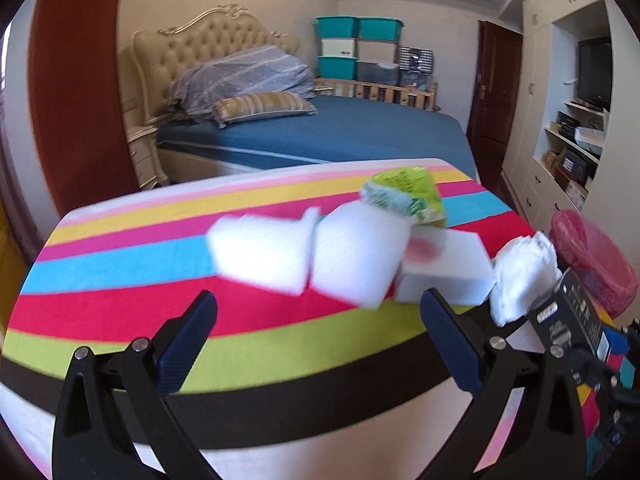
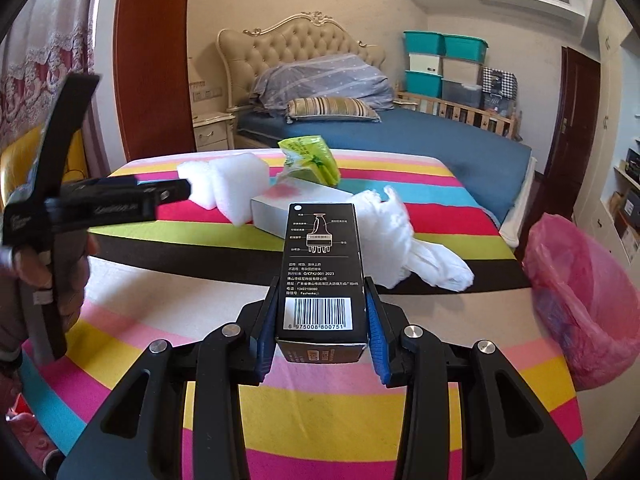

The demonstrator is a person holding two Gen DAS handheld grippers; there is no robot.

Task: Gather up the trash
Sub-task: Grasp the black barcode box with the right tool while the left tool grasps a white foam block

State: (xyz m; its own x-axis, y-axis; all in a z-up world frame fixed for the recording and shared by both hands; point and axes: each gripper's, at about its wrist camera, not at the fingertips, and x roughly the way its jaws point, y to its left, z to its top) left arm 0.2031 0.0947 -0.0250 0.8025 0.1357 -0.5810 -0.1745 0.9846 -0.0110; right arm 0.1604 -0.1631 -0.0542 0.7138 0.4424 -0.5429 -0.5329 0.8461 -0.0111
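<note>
Left gripper [image 1: 318, 344]: fingers spread wide, nothing between them, held over the striped cloth [image 1: 120, 264]. Ahead of it, 2 white foam blocks [image 1: 304, 256] are seen blurred, touching each other, beside a flat white box [image 2: 288, 206] and a green wrapper [image 2: 310, 158]. Right gripper [image 2: 320, 334]: a black carton [image 2: 322, 264] is pinched between both blue pads [image 2: 376, 336], barcode up. Crumpled white plastic [image 2: 404, 236] lies just right of it. A pink-lined bin [image 2: 588, 300] is seen at far right, past the cloth's edge.
</note>
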